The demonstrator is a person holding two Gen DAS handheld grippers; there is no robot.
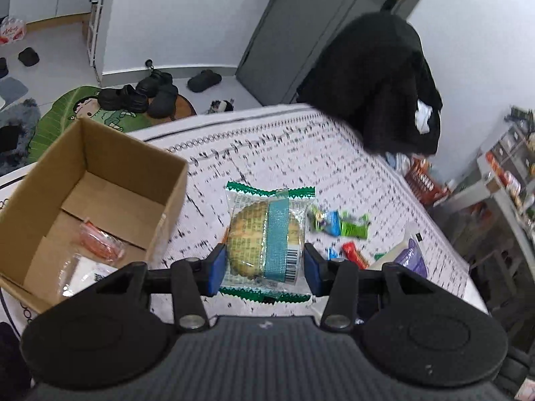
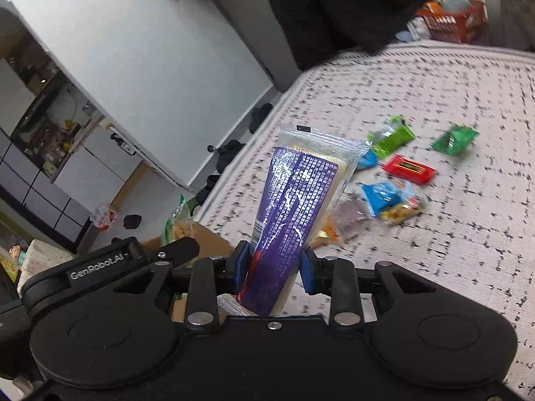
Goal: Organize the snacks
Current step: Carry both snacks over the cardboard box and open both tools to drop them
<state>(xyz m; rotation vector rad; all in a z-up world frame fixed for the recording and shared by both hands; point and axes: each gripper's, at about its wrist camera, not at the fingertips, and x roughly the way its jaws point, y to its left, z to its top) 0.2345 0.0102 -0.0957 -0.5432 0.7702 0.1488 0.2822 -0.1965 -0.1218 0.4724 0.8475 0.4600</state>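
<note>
My left gripper (image 1: 264, 267) is shut on a round biscuit in a clear, green-edged wrapper (image 1: 264, 237), held above the patterned table cover just right of an open cardboard box (image 1: 83, 193). The box holds an orange packet (image 1: 100, 242) and a clear packet. My right gripper (image 2: 274, 267) is shut on a tall purple and white pouch (image 2: 294, 207), held upright over the cover. Its top also shows in the left wrist view (image 1: 408, 250). Several small loose snacks lie on the cover: green (image 2: 393, 138), red (image 2: 408, 168) and blue (image 2: 381, 193) packets.
A black garment (image 1: 378, 77) hangs at the table's far edge. Black shoes (image 1: 140, 95) and a green mat lie on the floor beyond. A red basket (image 2: 451, 23) and shelves stand to the right. The left gripper's arm (image 2: 100, 264) shows beside the box corner.
</note>
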